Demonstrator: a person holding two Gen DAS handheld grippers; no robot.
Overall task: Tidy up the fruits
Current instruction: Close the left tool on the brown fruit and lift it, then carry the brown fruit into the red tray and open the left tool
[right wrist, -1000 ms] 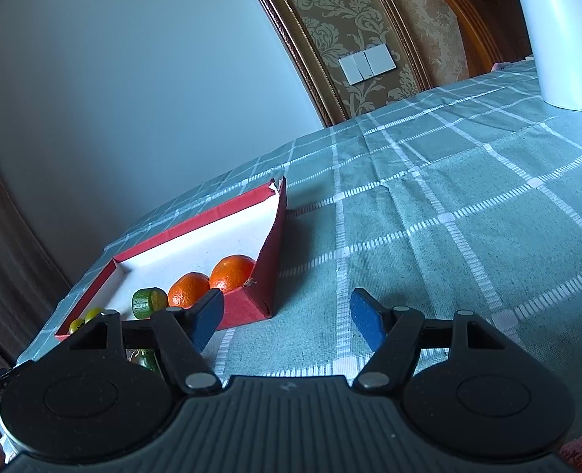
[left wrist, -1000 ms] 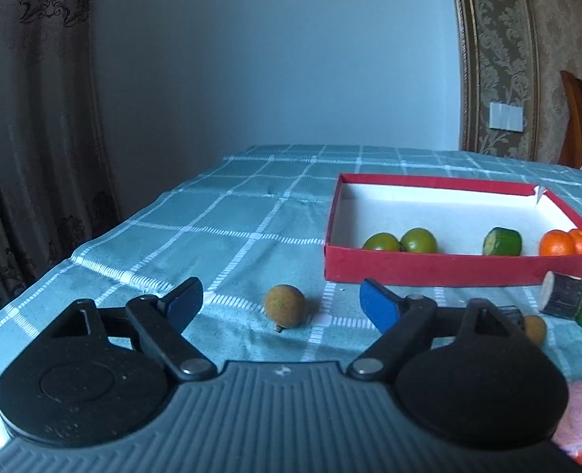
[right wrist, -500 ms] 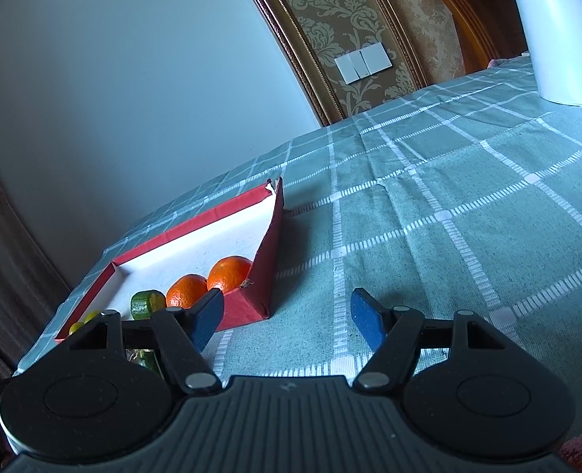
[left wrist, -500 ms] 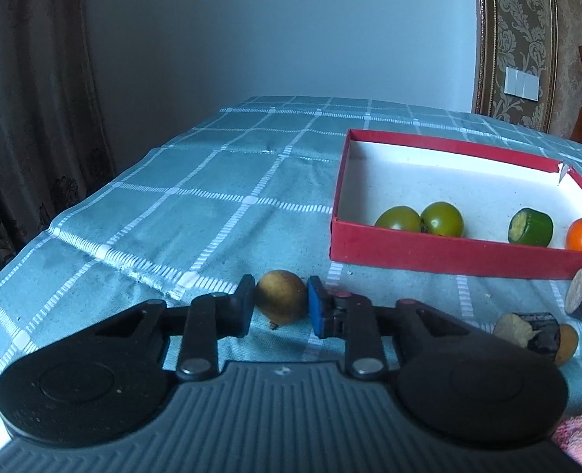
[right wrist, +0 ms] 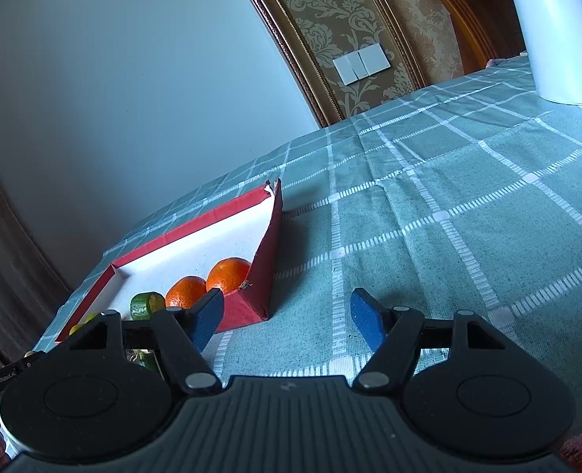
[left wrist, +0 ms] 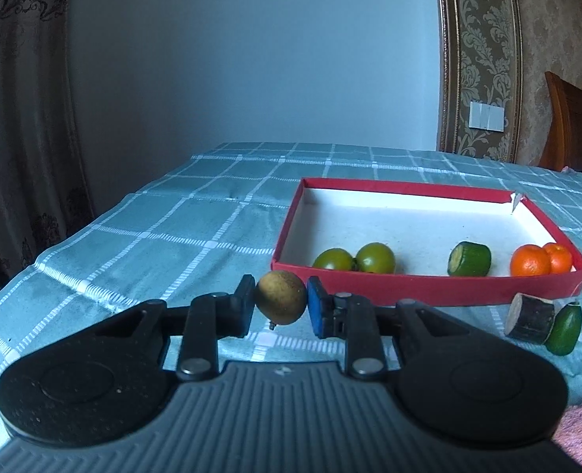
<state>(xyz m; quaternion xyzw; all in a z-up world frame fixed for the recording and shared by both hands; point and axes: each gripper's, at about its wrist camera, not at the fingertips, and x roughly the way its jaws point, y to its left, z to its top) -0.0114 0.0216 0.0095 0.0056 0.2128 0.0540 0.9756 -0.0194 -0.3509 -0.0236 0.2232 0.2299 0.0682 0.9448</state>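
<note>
Lifted since the last frame: brown fruit [left wrist: 281, 302], pinched in my left claw [left wrist: 279, 307], off the tablecloth [left wrist: 153, 244]; next, carry to red tray [left wrist: 428, 287] at 1 o'clock, release; right claw [right wrist: 287, 317] spread, empty.

2 oranges [left wrist: 529, 261], 2 green fruits [left wrist: 333, 259], 1 brown fruit [left wrist: 281, 302], 1 red box [left wrist: 428, 291].

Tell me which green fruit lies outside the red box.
The small oval green fruit on the tablecloth, beside the dark cut cylinder piece. The other three green ones sit inside the red cardboard box.
</note>
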